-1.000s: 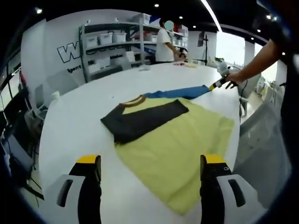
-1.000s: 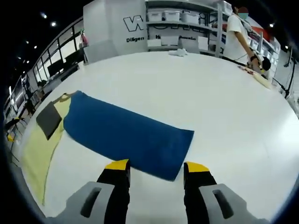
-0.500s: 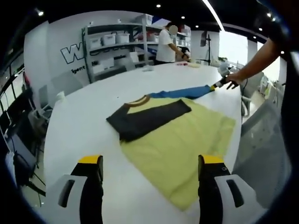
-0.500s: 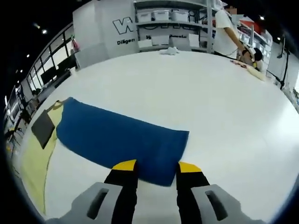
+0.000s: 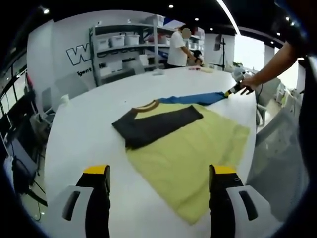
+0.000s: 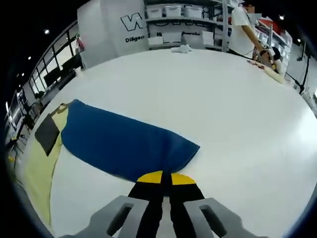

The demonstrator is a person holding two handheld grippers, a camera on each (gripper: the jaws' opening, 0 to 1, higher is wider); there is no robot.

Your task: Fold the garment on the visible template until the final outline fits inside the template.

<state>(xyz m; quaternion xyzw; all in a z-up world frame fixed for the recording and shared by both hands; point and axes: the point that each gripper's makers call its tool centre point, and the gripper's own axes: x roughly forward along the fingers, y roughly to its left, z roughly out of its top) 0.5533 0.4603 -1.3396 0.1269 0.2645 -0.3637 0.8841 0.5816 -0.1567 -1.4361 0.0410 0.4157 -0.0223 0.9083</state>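
Since the earlier frame, the right gripper (image 6: 162, 177) has brought its yellow-tipped jaws together on the cuff edge of the blue fabric sleeve (image 6: 124, 144), which lies stretched flat across the white table (image 6: 223, 99). That sleeve belongs to the yellow short-bodied shirt with a black sleeve folded over its chest (image 5: 188, 144), spread flat on the table. The left gripper (image 5: 157, 171) hangs above the table's near edge, jaws wide apart and holding nothing.
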